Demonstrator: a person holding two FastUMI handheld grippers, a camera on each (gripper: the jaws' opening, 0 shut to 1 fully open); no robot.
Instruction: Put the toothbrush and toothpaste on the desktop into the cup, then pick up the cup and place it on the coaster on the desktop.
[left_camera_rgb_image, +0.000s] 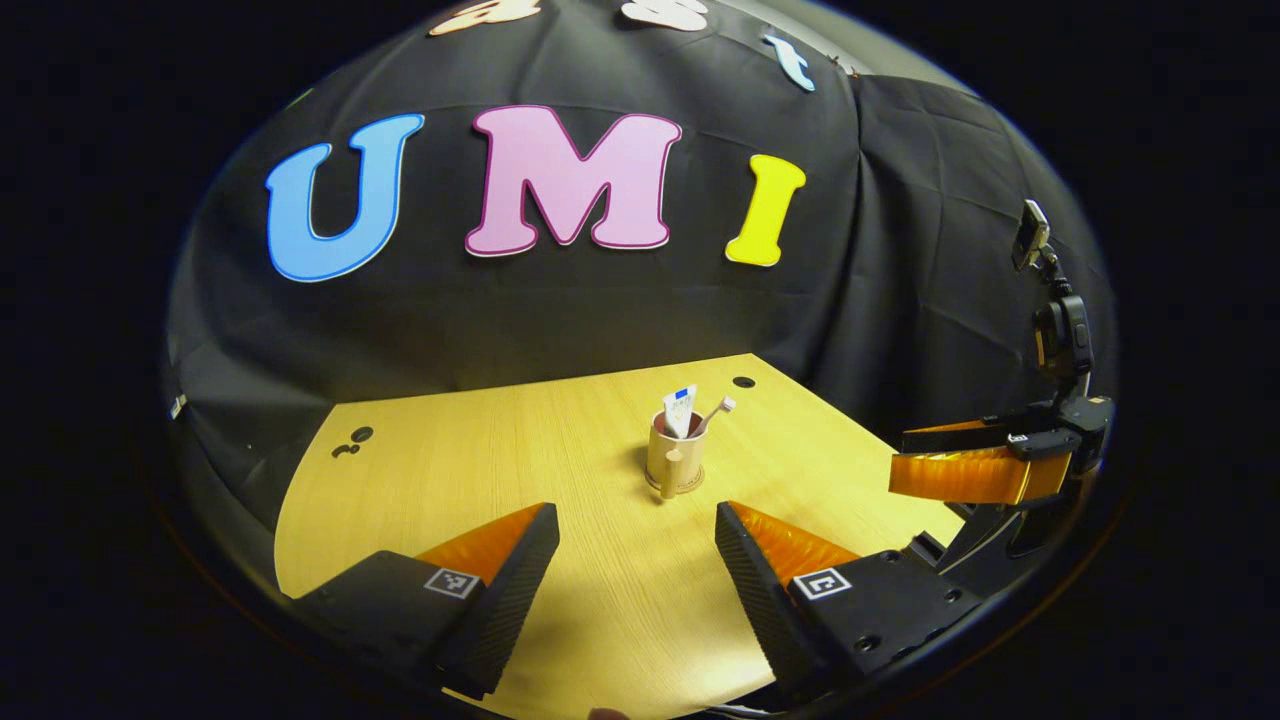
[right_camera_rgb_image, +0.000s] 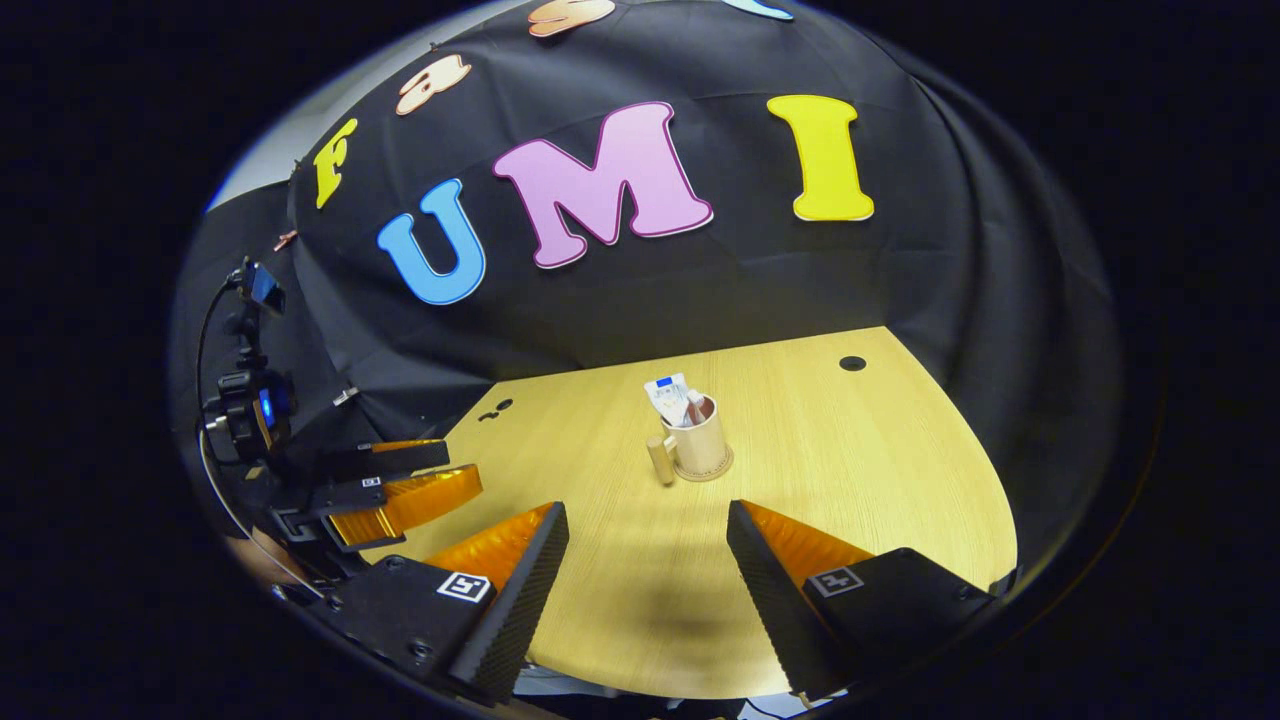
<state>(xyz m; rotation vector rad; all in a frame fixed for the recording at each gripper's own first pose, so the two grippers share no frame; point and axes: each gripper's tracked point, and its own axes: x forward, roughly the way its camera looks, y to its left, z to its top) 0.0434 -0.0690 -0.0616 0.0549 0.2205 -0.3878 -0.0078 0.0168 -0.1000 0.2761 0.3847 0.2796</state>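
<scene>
The cup (left_camera_rgb_image: 673, 462) hides the lower toothpaste (left_camera_rgb_image: 680, 409) and toothbrush (left_camera_rgb_image: 717, 411), and covers most of the coaster (right_camera_rgb_image: 702, 474) beneath it

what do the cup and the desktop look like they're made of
The cup: beige, matte, with a rod-like side handle; it could be wood, bamboo or plastic, the look leaves it open. The desktop: pale yellow with fine parallel grain lines and a smooth low sheen, so probably wood-grain laminate or veneer rather than raw wood.
</scene>
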